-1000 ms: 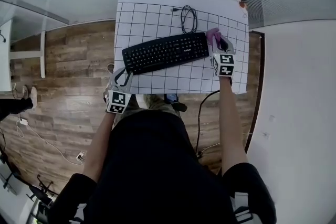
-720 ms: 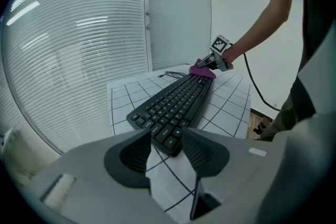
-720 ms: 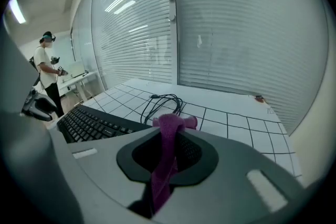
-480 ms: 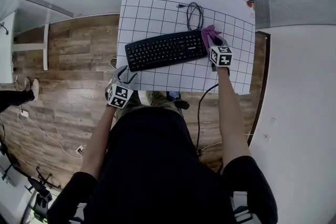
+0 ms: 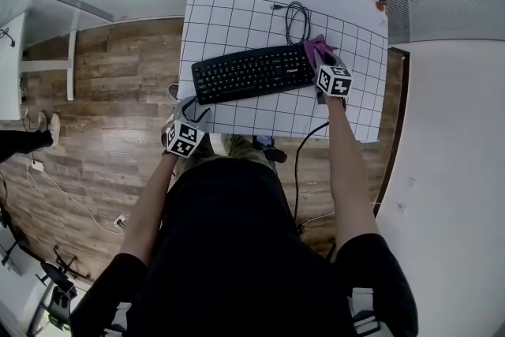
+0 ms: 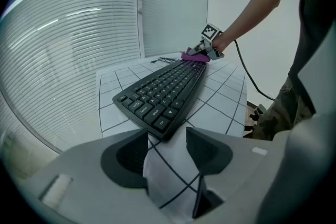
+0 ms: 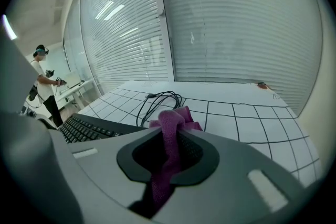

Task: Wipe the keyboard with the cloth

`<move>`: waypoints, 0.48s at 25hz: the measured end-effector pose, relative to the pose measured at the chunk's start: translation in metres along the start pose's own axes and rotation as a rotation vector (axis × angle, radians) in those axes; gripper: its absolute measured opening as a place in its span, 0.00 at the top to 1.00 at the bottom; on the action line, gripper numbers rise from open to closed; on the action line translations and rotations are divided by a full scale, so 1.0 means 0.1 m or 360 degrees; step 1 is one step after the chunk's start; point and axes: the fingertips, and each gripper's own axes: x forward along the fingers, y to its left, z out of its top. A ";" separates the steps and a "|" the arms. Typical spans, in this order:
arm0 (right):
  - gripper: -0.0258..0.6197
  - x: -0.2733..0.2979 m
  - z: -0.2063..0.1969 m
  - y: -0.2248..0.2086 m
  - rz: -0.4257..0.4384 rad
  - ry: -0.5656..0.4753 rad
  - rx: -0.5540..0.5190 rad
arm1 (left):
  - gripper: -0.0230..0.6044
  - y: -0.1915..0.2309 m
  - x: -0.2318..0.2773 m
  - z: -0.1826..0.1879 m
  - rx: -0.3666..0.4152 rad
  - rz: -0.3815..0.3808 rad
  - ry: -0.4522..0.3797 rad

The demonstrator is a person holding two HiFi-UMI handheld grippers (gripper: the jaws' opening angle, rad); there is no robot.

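Note:
A black keyboard point(image 5: 248, 73) lies slanted on the gridded white table mat point(image 5: 237, 20). My right gripper point(image 5: 325, 63) is at the keyboard's right end, shut on a purple cloth point(image 5: 318, 50). In the right gripper view the cloth point(image 7: 170, 123) bunches up between the jaws, with the keyboard point(image 7: 86, 128) low to the left. My left gripper point(image 5: 189, 108) hangs at the table's near left edge. Its jaws are opening, and the left gripper point(image 6: 167, 147) has nothing between them, only mat. The keyboard's near corner point(image 6: 165, 86) lies just beyond the tips.
A coiled black cable point(image 5: 297, 18) lies behind the keyboard's right end. A small orange object point(image 5: 382, 5) sits at the table's far right corner. Wooden floor point(image 5: 102, 83) runs left of the table. A person point(image 7: 44, 86) stands far off in the right gripper view.
The right gripper with the cloth has come down closer to the keyboard's right end. The left gripper has sunk a little toward the table's near left edge.

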 end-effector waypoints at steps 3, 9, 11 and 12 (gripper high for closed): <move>0.90 0.00 0.00 0.01 -0.0004 -0.0007 0.0022 | 0.62 0.00 0.00 0.00 0.0002 0.0000 -0.0010; 0.90 0.00 0.00 0.07 -0.0007 -0.0028 0.0087 | 0.62 0.00 0.00 -0.01 0.0000 0.0030 -0.0007; 0.90 0.00 0.01 0.10 0.0004 -0.0032 0.0093 | 0.63 0.01 0.00 0.00 -0.0001 0.0048 -0.0013; 0.90 0.00 0.01 0.12 0.0011 -0.0034 0.0097 | 0.63 0.01 0.00 -0.01 -0.0006 0.0056 -0.0015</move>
